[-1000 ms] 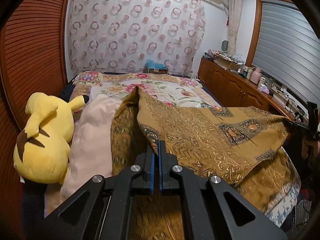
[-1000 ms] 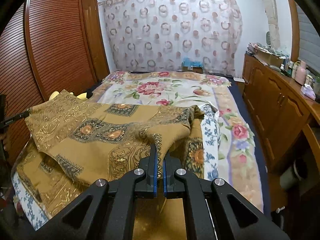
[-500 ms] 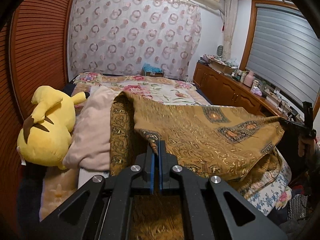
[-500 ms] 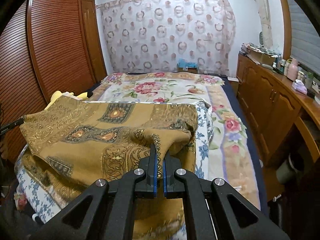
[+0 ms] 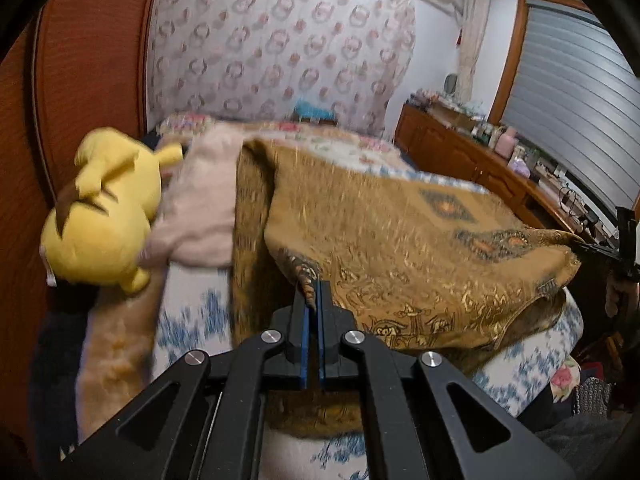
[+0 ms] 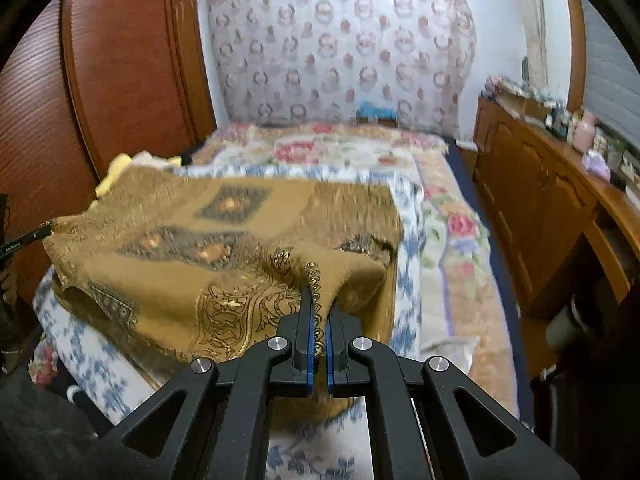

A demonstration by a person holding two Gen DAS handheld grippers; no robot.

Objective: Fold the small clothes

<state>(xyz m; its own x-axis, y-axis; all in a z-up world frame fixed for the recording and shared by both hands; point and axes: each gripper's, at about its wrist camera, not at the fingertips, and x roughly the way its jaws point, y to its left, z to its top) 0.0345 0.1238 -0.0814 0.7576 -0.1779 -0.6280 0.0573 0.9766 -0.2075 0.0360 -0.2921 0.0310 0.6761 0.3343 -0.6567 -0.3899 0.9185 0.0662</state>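
The step in hand seems to be the first fold of the brown patterned garment [image 5: 400, 240]: its edge is lifted and the cloth is doubled over itself above the bed [image 6: 440, 216]. The left gripper [image 5: 314, 300] is clenched on one corner of this garment, and the right gripper [image 6: 319, 312] is clenched on the other corner; in both wrist views a tongue of cloth sits between the blue pads.

The garment lies at the near end of the bed, on a white sheet with blue flowers [image 6: 408, 240]. The held edge hangs between the two grippers, and the lower layer rests on the sheet under it. Toward the left side of the bed, a yellow plush toy [image 5: 104, 216] and a pale pink pillow [image 5: 200, 200] lie just beside the garment. The pillow touches its left edge.

Both grippers point down toward the bed at a moderate angle, side by side, with the cloth stretched between them. In the left wrist view the right gripper and the hand [image 5: 618, 292] that carries it show at the right border.

The next move probably calls for lowering the held edge evenly onto the lower layer, with both corners level, and only then letting the jaws open. If one side goes faster, the fold may come out crooked.
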